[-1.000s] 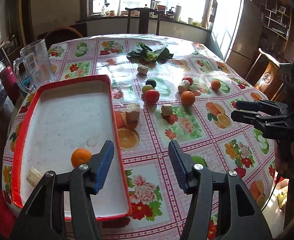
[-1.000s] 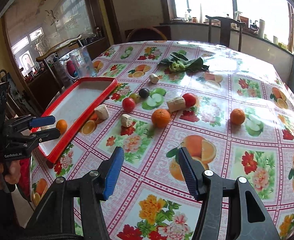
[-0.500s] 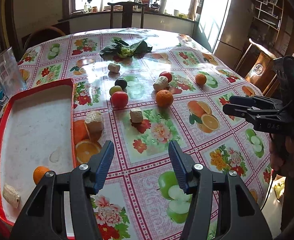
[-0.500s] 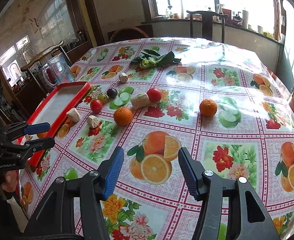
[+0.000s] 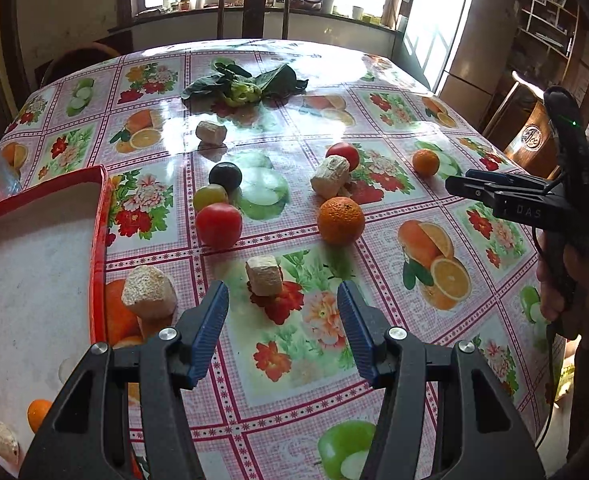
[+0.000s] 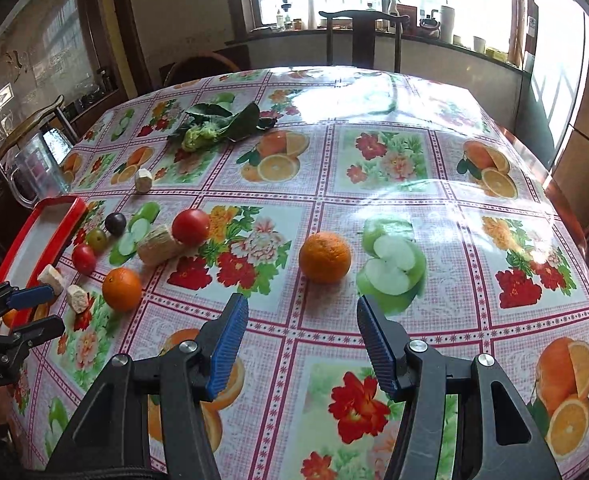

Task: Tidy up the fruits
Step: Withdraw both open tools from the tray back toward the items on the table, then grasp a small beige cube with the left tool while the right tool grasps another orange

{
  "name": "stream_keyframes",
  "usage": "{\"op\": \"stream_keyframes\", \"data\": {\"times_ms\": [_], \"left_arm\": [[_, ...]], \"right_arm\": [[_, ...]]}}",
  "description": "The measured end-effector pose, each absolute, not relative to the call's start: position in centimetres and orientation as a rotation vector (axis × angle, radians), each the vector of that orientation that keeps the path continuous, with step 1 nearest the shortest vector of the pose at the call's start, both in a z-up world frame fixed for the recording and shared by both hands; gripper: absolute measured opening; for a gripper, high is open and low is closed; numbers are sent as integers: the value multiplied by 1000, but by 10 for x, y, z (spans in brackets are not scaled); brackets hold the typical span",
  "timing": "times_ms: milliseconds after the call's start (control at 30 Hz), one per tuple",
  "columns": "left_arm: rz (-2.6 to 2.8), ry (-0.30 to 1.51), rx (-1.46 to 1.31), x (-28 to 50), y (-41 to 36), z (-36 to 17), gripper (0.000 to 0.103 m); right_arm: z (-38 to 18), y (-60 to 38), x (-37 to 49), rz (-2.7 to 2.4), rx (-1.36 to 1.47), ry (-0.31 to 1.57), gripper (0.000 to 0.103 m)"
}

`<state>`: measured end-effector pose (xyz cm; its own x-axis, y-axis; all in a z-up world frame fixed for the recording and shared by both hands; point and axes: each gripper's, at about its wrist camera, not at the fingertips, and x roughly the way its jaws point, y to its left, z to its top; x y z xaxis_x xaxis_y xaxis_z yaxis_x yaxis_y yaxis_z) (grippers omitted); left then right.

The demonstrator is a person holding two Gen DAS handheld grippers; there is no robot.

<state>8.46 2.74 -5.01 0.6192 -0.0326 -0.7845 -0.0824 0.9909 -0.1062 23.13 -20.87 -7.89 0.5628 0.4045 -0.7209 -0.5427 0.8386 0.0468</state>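
— Between the two blue fingers of the left gripper (image 5: 282, 332), what can you see?

— Only the flowery tablecloth (image 5: 306, 320). The fingers are spread wide and they hold nothing. Just past the tips sits a small pale chunk (image 5: 264, 275), a bit ahead of the gap, not touching.

— And on its left side?

— A bigger pale chunk (image 5: 149, 293) stands right beside the red tray (image 5: 99, 240). Inside the tray, down in the near corner, lie a small orange (image 5: 38, 414) and another pale piece (image 5: 3, 440).

— What about further ahead?

— A red tomato (image 5: 219, 226), a green grape-like fruit (image 5: 210, 197) and a dark plum (image 5: 225, 176) sit close together in a little bunch. To the right of them is a big orange (image 5: 341, 220), and behind it a pale log (image 5: 330, 176) leans on a second tomato (image 5: 343, 154). Far away there are green leaves (image 5: 240, 86).

— Now the right gripper (image 6: 302, 344)?

— It is wide open too, with nothing in it. An orange (image 6: 325, 257) sits straight ahead of it, just past the fingertips, near a picture of a cut apple (that one is only printed on the cloth).

— Can each tool see the other?

— Yes. From the right one, the left gripper shows far off to the left by the tray. From the left one, the right gripper (image 5: 478, 190) shows off to the right, held up above the table
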Motion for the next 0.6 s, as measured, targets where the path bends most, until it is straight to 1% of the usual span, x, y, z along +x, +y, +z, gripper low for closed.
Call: {"op": "stream_keyframes", "data": {"times_ms": [233, 267, 300, 367, 400, 433, 600], "left_arm": [[48, 933, -135, 105, 30, -65, 54], [44, 932, -130, 106, 29, -67, 45], [38, 936, -126, 107, 28, -69, 34], [44, 931, -113, 108, 27, -71, 27], [41, 933, -111, 109, 28, -71, 20], [39, 930, -112, 109, 28, -71, 17], [27, 923, -119, 105, 30, -68, 16]], "right_arm": [[-92, -199, 263, 515, -187, 811, 57], [-94, -197, 266, 515, -189, 816, 56], [-97, -195, 268, 513, -194, 822, 50], [-99, -191, 268, 504, -218, 803, 35], [-99, -190, 267, 507, -220, 798, 35], [-99, -190, 266, 507, -225, 796, 34], [-95, -190, 253, 534, -222, 794, 34]]}}
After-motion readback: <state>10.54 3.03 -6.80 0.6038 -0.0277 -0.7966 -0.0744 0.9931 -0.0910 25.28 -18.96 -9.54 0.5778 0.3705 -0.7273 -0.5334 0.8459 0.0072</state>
